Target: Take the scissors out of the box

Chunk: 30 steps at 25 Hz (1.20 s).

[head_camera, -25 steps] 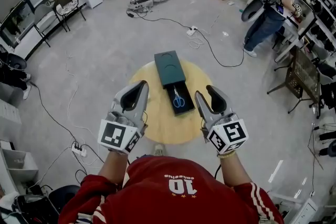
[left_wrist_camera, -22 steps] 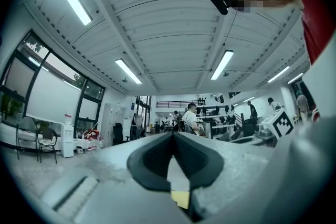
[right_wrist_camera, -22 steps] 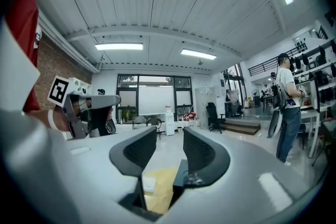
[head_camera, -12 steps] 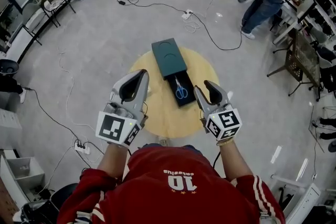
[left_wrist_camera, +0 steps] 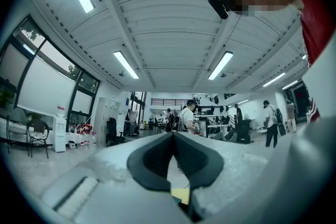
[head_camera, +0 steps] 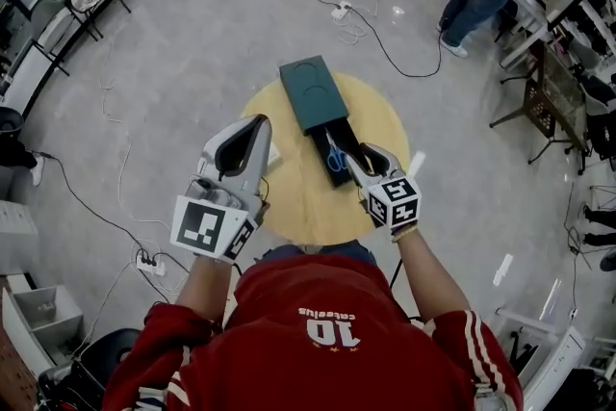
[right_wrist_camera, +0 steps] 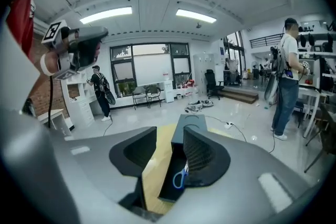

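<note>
We logged a round wooden table [head_camera: 298,207] standing on grey floor [head_camera: 173,82]; a dark green box [head_camera: 310,91] lay on it, slid open.

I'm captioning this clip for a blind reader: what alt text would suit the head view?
A red-shirted person holds the open right gripper next to blue-handled scissors lying in the slid-out tray of a dark green box on a round wooden table; the shut left gripper is farther left.

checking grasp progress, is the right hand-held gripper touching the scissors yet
Cannot tell. In the right gripper view the open right hand-held gripper overlaps the scissors lying in the box, with no clear gap or contact.
</note>
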### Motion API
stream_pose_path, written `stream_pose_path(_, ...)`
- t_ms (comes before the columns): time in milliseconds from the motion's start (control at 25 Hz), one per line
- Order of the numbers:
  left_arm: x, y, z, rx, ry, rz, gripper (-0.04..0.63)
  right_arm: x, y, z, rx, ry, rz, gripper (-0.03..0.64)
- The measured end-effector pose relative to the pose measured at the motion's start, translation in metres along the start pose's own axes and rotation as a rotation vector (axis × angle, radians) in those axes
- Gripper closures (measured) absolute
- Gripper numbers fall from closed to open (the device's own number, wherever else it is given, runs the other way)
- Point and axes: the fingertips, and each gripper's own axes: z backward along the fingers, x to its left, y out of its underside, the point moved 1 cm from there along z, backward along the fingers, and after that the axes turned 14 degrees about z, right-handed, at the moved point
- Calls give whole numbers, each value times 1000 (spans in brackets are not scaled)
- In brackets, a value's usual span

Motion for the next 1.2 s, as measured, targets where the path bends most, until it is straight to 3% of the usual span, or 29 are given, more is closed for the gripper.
stream_pose_path(120, 6, 3, 1, 0, -23, 1, 592, 1, 26, -22, 64, -39, 19, 469)
stream_pose_path(360, 19, 2, 3, 3, -60, -11, 592, -7, 78, -59, 158, -55, -62, 469)
stream_pose_path(680, 29, 22, 0, 35, -85, -3, 592, -4, 139, -95, 330, -91, -76, 469)
stream_pose_path(1000, 30, 43, -12, 71, -87, 17, 592, -7, 176, -115, 513, -115, -82, 486)
stream_pose_path(1200, 25, 49, -12, 89, -84, 23, 592, -4, 191, -118, 683, -156, -57, 485)
